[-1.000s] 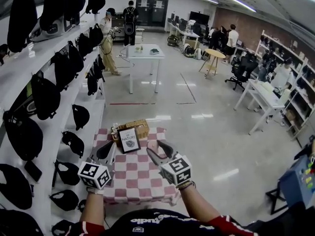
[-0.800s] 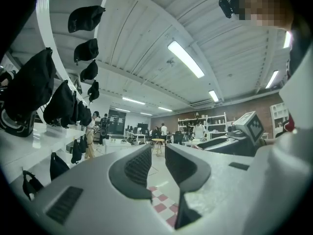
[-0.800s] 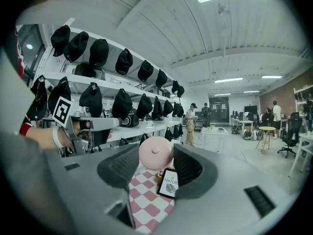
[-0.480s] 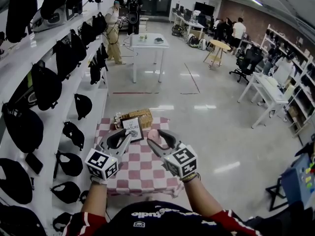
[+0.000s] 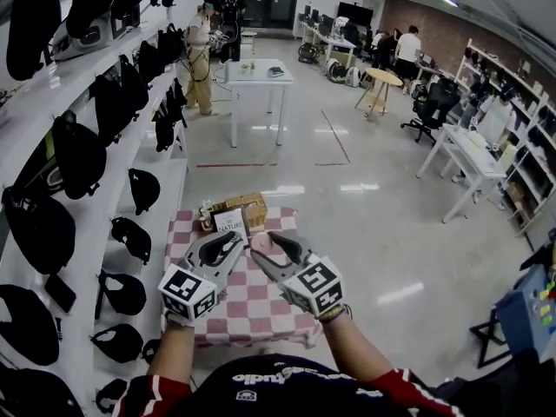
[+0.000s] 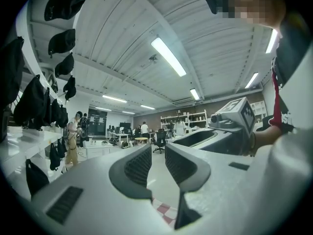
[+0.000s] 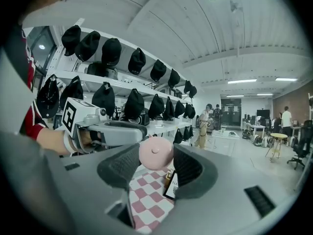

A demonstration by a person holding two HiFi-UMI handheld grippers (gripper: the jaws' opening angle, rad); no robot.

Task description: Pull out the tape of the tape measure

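tape measure (image 7: pixel 155 152) sits pinched in my right claw (image 7: pixel 156 158), steadied so my empty, part-open left claw (image 6: pixel 158 161) can pull its tape.

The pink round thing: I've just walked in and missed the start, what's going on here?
A person holds a tool in each hand above a checkered table. The right tool is clamped on a pink round tape measure, held clear of the table. The left tool is open and empty beside it; no tape is pulled out yet.
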